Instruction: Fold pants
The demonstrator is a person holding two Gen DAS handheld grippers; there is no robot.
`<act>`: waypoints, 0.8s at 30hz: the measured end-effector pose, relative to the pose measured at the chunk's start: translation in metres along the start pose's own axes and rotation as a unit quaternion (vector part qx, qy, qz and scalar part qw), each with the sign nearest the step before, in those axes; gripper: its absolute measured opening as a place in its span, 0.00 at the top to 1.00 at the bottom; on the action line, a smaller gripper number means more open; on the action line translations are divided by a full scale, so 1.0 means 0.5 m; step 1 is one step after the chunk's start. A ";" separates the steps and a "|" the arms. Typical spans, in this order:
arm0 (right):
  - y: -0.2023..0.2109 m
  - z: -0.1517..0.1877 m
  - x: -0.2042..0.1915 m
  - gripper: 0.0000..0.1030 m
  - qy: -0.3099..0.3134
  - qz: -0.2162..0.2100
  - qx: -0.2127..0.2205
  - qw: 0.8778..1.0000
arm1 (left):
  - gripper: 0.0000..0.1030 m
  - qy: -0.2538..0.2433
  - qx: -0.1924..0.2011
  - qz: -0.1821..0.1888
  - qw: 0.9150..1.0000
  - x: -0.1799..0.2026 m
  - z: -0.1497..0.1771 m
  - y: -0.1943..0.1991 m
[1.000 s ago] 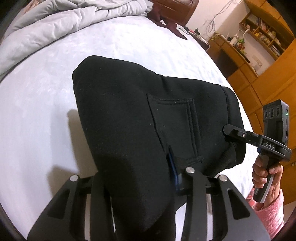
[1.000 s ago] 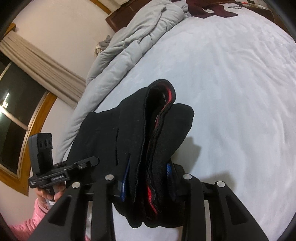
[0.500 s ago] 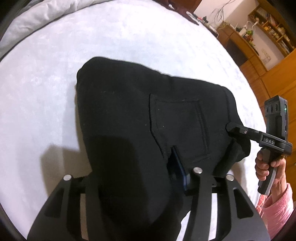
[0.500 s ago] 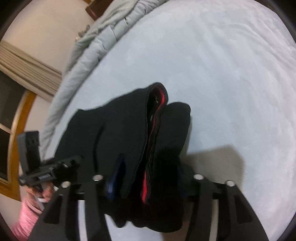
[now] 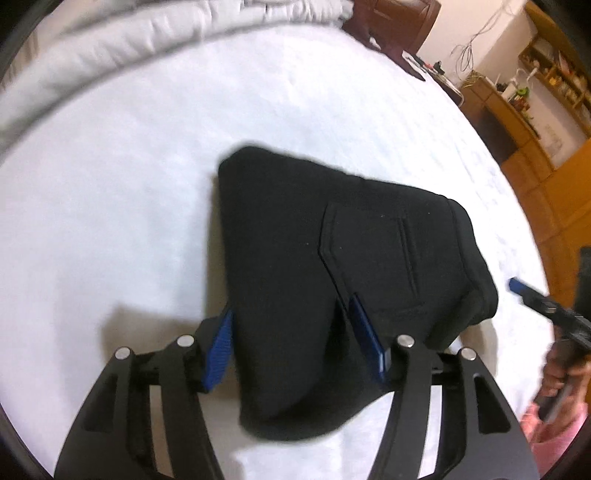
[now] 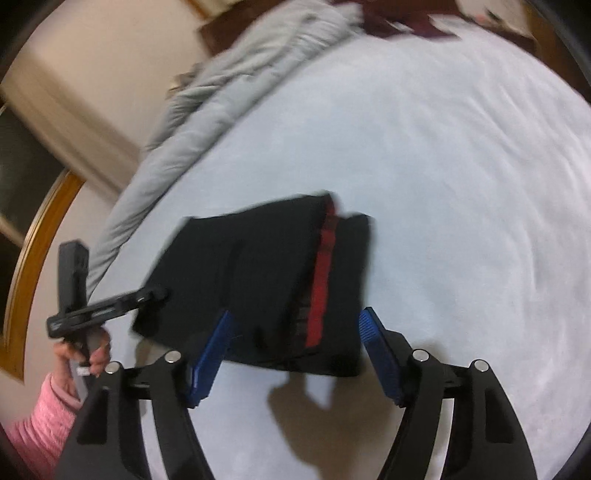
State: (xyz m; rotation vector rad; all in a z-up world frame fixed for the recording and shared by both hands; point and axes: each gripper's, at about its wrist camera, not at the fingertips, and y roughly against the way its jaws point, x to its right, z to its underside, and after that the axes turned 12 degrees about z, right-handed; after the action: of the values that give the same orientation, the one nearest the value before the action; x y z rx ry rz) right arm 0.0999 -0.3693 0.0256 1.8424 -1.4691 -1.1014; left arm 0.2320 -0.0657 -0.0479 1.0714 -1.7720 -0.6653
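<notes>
Pants [image 5: 332, 266] lie folded on bed [image 5: 129, 184] w/ both grippers, left [image 5: 291, 343] & right [image 6: 295, 343], spread wide, gripping nothing, prob. because fold's done.

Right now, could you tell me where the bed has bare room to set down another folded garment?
The white sheet is bare right of the folded black pants, and between the pants and the grey duvet. It is crowded near the dark red garment at the far edge.

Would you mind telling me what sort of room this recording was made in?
Most likely a home bedroom: the folded black pants lie on a wide white bed, a rumpled grey duvet is bunched along its far edge, and wooden shelves line the wall.
</notes>
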 end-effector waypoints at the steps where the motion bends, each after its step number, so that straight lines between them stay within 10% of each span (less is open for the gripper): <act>1: 0.000 -0.003 -0.025 0.30 0.011 -0.010 -0.001 1.000 | 0.43 0.002 0.013 -0.004 1.000 0.006 0.006 0.013; 18: -0.109 0.032 -0.063 0.47 0.000 0.051 -0.052 0.997 | 0.32 -0.048 -0.009 -0.074 0.996 0.021 0.025 -0.042; 24: -0.028 0.077 -0.090 0.20 -0.003 0.111 -0.021 0.994 | 0.12 -0.064 0.027 -0.096 0.993 0.070 0.054 0.027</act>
State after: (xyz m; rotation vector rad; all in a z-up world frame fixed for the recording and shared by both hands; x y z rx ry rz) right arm 0.0713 -0.3193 0.0062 1.6039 -1.5960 -1.0219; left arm 0.1957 -0.0904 -0.0336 1.2736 -1.8183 -0.8223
